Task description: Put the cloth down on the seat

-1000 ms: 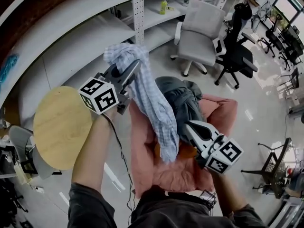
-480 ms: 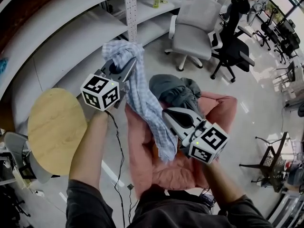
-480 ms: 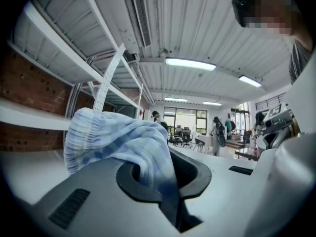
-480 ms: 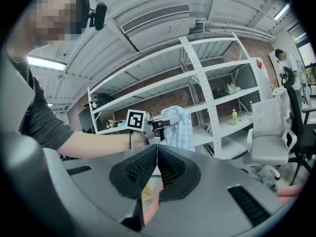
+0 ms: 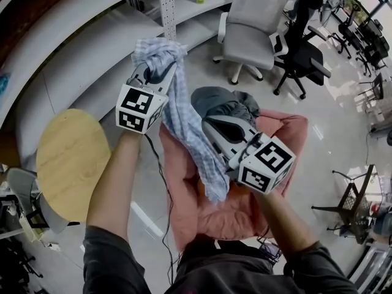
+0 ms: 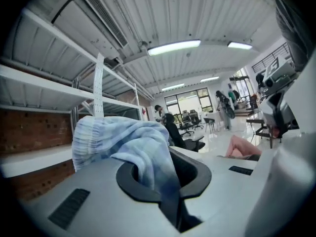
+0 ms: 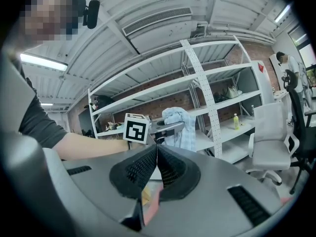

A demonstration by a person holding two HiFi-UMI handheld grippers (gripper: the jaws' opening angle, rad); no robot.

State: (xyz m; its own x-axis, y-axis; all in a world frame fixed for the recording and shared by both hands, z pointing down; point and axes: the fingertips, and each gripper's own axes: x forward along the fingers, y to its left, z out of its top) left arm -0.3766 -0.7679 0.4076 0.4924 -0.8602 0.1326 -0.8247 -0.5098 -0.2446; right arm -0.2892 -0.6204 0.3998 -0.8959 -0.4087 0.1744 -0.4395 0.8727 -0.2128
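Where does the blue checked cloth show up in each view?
Head view: cloth hangs centre, from left tool.
Left gripper view: bunched centre-left, between the jaws.
Right gripper view: small, centre.
Shared landmark: white shelf upright.

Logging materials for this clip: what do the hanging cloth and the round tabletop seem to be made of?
Cloth: thin woven fabric, likely cotton, matte; blue-white check, soft folds, drapes limp from the left gripper. Round tabletop: light wood or wood-look laminate, smooth; even tan tone, thin flat edge.

Bright ceiling strip lights, fisheye-warped edges, floor glare
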